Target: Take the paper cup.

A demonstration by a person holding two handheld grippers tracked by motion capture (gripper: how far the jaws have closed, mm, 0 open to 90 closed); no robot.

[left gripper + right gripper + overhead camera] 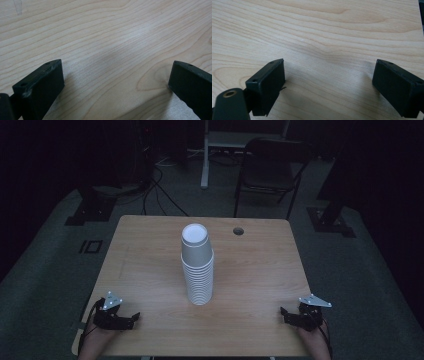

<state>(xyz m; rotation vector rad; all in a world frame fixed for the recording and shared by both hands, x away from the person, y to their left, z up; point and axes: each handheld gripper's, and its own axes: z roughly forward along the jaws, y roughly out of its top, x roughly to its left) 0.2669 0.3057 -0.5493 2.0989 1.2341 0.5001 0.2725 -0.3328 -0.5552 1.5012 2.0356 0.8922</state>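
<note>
A tall stack of white paper cups [197,265] stands upside down in the middle of the wooden table [250,270]. My left gripper [131,318] rests near the table's front left corner, well to the left of the stack. Its jaws stand wide apart over bare wood [115,65] with nothing between them. At the front right corner my right gripper [286,315] lies held by a hand, its jaws also spread wide over bare wood [329,65] and empty.
A round cable hole [238,231] sits near the table's far right edge. Beyond the table stand a dark chair [270,170] and a white desk leg [204,155], with cables on the floor [160,185]. The room is dim.
</note>
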